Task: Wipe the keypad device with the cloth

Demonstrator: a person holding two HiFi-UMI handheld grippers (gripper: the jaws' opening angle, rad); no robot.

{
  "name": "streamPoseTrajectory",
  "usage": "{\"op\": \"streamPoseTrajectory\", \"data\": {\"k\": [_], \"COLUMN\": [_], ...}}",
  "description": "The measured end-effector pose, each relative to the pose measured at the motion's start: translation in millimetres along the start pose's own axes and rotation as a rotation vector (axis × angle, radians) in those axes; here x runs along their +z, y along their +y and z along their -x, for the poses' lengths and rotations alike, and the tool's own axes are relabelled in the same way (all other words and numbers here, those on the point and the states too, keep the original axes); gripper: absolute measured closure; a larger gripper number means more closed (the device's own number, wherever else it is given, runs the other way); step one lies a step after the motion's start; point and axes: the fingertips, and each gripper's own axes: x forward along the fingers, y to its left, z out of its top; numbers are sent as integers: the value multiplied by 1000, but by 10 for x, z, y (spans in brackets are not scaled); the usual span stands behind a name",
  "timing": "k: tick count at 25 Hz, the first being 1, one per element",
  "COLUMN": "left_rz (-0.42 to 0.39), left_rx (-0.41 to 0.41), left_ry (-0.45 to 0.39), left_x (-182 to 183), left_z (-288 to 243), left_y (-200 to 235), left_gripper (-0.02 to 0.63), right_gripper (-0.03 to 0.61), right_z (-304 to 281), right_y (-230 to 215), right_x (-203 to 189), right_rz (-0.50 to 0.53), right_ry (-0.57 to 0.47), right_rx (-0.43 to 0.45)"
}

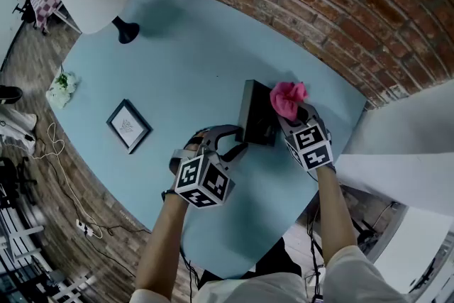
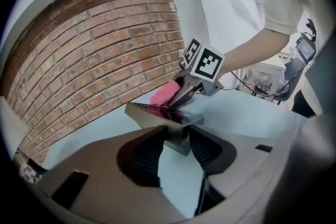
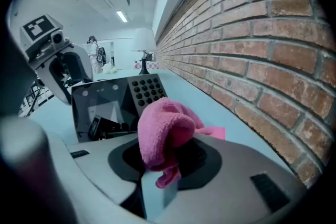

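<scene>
1. The left claw [image 2: 176,145] is closed on the keypad device [image 2: 157,115]. A lower corner of the device's base is pinched between the two pads, and the body rises just ahead of the claw.
2. The right claw [image 3: 167,161] is clamped on a bunched pink cloth [image 3: 164,131]. A soft wad bulges up and forward past the jaws, and a short tail hangs below them.
3. From the right claw, the device stands just ahead and to the left on the pale blue worktop [image 3: 210,105]. Its dark screen and round-button keypad face this claw. Seen from the left claw, the cloth appears to rest on the device's far upper edge, though firm contact is hard to confirm.
4. The device looks like a rigid, hard-shelled unit that is fairly light. I judge it would slide or tip on the smooth worktop under a wiping push.
5. The base is therefore the right place to brace it. It is solid and low, and it is clear of the glossy screen and the keys, which look easy to scratch or press.
6. The cloth looks light, limp and compressible. It handles best gripped at its bunched middle, as it is here, so that a cushion sticks out beyond the jaw tips.
7. The hard jaw tips should stay off the screen, and only the wad should bear on it.
</scene>
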Motion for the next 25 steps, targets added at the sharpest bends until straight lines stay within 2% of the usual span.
{"op": "streamPoseTrajectory", "data": {"k": [6, 13, 25], "left_rz": [8, 9, 19], "left_rx": [1, 2, -2], "left_ry": [-5, -4, -5], "left_x": [0, 12, 2], "left_z": [1, -14, 2], "left_y": [6, 5, -1], "left_gripper": [410, 411, 411], "right_gripper": [440, 440, 440], "right_z": [184, 354, 572], "right_y": [303, 572, 939], "right_x": [-106, -161, -184], "right_rz": [9, -11, -30], "right_ry": [8, -9, -12], "right_rx": [59, 59, 122]}}
